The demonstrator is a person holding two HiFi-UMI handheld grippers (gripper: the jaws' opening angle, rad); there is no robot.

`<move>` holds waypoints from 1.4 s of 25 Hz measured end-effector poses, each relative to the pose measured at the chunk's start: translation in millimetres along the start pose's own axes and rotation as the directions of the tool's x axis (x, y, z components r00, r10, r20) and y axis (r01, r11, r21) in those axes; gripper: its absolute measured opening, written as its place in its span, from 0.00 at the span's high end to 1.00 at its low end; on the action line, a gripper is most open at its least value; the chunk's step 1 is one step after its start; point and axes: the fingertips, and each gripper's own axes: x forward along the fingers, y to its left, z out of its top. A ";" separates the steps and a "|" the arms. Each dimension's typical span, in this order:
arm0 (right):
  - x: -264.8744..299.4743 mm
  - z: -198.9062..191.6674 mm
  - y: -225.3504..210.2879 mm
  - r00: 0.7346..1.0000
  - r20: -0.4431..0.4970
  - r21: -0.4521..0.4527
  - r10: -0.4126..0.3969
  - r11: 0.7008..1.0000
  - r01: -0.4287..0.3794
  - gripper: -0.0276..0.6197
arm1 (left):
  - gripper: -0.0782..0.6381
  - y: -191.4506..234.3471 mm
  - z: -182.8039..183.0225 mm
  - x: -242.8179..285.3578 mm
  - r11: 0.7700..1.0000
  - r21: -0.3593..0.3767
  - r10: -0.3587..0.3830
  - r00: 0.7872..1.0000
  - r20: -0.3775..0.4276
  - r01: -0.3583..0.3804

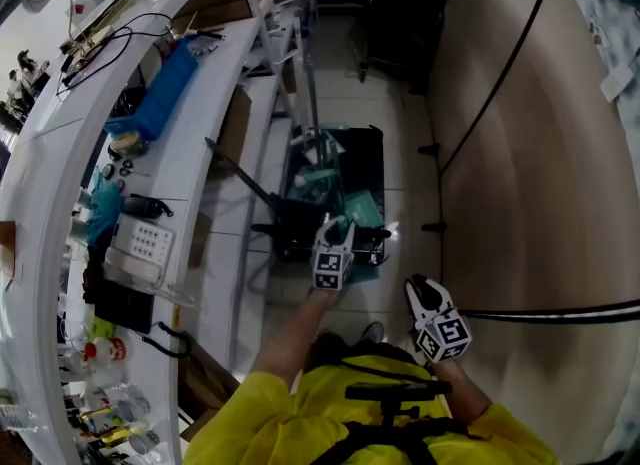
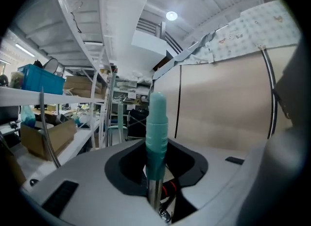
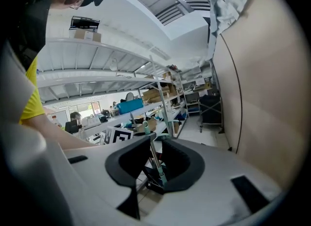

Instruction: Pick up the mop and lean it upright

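The mop's teal handle grip point(image 2: 157, 128) stands upright in the left gripper view, its metal shaft running down between the jaws. My left gripper point(image 2: 158, 176) is shut on that shaft just below the grip. In the head view the left gripper point(image 1: 336, 225) is held over the mop's dark base point(image 1: 300, 233) on the floor. My right gripper point(image 1: 421, 289) hangs lower right, apart from the mop, its jaws open with nothing between them. Past the right gripper point(image 3: 155, 169), the thin mop shaft point(image 3: 154, 157) and the left gripper's marker cube point(image 3: 121, 135) show.
A long white bench point(image 1: 190, 153) cluttered with a blue box point(image 1: 165, 88), cables and bottles runs along the left. A black bin point(image 1: 368, 158) with teal items stands on the tiled floor ahead. A beige wall point(image 1: 530, 203) with black cables closes the right side.
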 end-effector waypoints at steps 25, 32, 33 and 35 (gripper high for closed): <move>-32.1 40.1 -42.9 0.990 0.143 -0.032 -0.009 0.999 0.014 0.88 | 0.74 -75.4 98.2 -159.9 0.999 -0.009 0.033 0.997 0.063 -0.033; -35.9 27.3 -43.6 0.992 0.126 -0.016 -0.017 1.000 0.020 0.88 | 0.74 -67.4 100.4 -163.8 0.998 -0.031 0.054 0.997 0.049 -0.052; -35.9 26.9 -43.7 0.992 0.126 -0.015 -0.019 1.000 0.021 0.88 | 0.74 -67.9 97.8 -164.9 0.998 -0.036 0.056 0.997 0.044 -0.054; -36.3 27.0 -44.6 0.991 0.129 -0.011 -0.023 1.000 0.025 0.88 | 0.74 -69.7 91.4 -166.3 0.997 -0.044 0.060 0.998 0.035 -0.059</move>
